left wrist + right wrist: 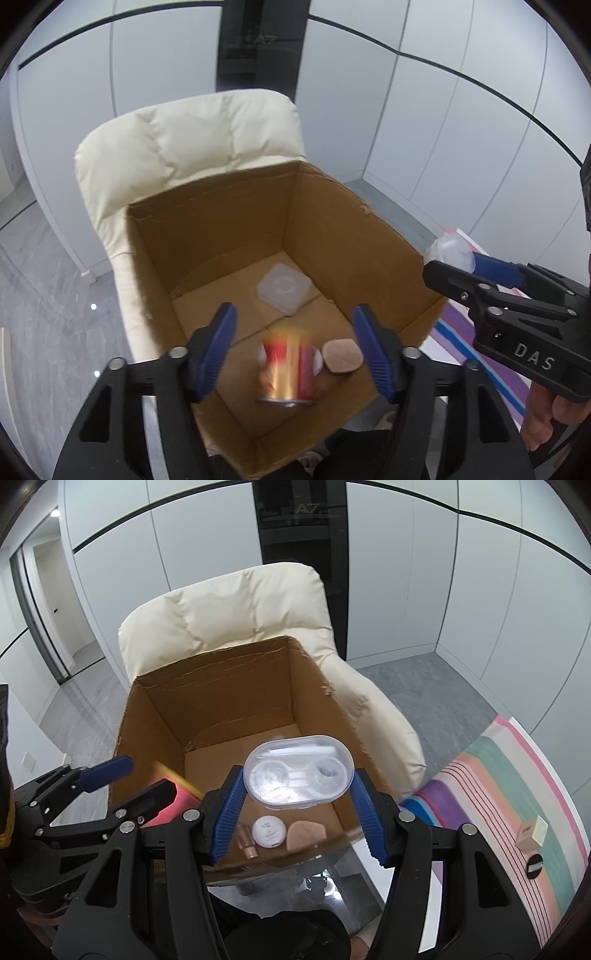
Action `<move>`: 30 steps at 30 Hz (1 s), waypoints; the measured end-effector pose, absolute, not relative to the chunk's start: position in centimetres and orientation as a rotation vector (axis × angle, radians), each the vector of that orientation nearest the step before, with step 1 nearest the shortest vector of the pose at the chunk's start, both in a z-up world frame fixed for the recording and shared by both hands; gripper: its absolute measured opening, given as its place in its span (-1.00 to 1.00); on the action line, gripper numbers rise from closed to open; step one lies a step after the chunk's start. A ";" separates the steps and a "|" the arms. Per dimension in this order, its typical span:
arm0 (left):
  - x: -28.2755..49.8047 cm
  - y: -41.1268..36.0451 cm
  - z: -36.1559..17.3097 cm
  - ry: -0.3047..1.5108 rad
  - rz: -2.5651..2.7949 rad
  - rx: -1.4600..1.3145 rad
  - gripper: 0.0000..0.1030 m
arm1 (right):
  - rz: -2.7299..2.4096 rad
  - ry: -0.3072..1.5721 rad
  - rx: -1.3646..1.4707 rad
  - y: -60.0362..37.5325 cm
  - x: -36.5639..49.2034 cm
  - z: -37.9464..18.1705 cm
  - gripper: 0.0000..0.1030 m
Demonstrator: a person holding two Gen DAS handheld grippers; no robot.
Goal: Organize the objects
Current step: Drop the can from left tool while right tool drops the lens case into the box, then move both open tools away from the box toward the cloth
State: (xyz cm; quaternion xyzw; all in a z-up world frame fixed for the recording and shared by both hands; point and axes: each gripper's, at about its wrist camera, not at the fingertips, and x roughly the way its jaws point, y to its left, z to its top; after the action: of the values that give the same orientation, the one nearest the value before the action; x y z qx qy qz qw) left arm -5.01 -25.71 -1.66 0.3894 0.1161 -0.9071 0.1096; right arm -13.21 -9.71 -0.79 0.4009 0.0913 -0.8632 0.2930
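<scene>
Mid-packing, by the look of it: left gripper point(295, 350) spread wide over the cardboard box point(221, 236), with a blurred red-and-gold can point(288, 369) loose between the pads, apparently dropping inside. Right gripper point(297, 801) clamped on a clear oval case point(297, 771) above the box. Next, probably: lowered in, then released. Legible: "DAS" on the gripper, "A7" on the dark panel point(301, 513).

The left gripper point(295, 350) points down with its blue pads wide apart and nothing pressed between them. The right gripper point(297, 805) also points down, and its pads squeeze a clear case point(297, 773). A hand point(554, 417) holds its handle.
</scene>
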 end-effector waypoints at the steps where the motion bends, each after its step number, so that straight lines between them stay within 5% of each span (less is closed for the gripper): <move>1: -4.7 -26.1 -1.6 0.345 -2.658 1.128 0.51 | -2.296 0.245 1.070 -10.1 -13.3 -0.8 0.18; 5: -3.9 -28.1 -1.4 0.355 -2.594 1.079 0.91 | -2.270 0.254 1.070 -11.9 -13.1 -1.0 0.18; 8: -3.0 -29.5 -1.2 0.349 -2.547 1.043 1.00 | -2.251 0.269 1.070 -13.3 -13.0 -1.1 0.18; 15: -1.7 -32.0 -1.1 0.376 -2.495 1.019 1.00 | -2.213 0.304 1.059 -15.7 -12.3 -1.3 0.22; 20: -1.6 -32.6 -1.1 0.391 -2.486 1.013 1.00 | -2.228 0.292 1.042 -15.6 -12.0 -1.0 0.63; 30: -3.2 -30.0 -0.9 0.371 -2.523 1.028 1.00 | -2.301 0.274 1.057 -12.4 -13.1 -0.9 0.83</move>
State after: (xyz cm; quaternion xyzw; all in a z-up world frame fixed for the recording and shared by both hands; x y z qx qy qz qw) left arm -3.20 -30.05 -0.95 0.3666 0.1324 -0.9001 0.1948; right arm -13.11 -12.44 -0.90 0.3967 0.1029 -0.8638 0.2931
